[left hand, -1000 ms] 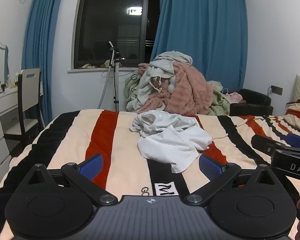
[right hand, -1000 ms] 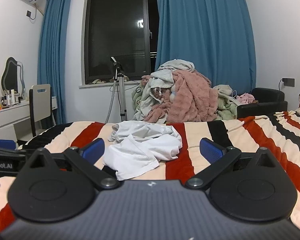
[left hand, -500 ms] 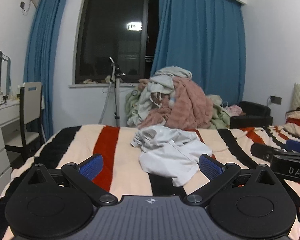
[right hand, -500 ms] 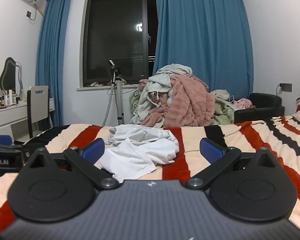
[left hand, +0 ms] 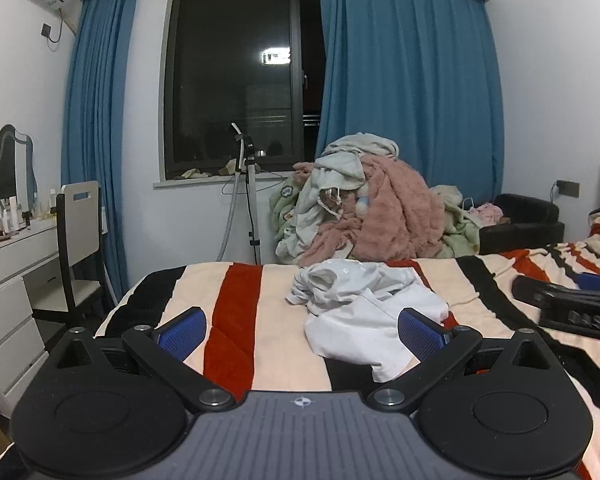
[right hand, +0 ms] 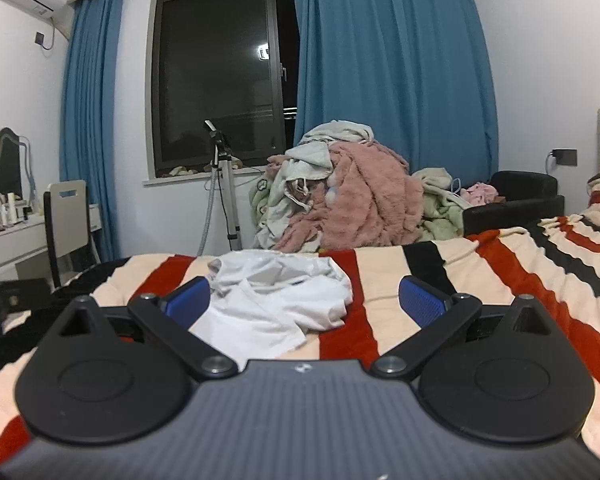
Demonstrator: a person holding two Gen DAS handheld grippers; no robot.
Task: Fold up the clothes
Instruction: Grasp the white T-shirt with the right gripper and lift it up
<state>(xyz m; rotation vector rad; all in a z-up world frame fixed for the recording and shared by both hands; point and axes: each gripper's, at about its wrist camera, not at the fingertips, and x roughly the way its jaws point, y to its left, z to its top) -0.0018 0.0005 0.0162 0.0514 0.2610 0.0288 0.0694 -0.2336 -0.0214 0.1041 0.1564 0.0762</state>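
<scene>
Presently: white garment lay crumpled mid-bed; likely light, limp; best pinched at hem corners. Left gripper, right gripper gaped wide, empty.

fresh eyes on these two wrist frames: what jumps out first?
The crumpled white garment lying unfolded on the red, black and cream striped blanket, straight ahead of both open grippers, left gripper and right gripper. Behind the bed, a tall laundry heap topped by a pink fleece sits against the blue curtain.

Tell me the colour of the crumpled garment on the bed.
White; the crumpled garment shows best in the right wrist view.
</scene>
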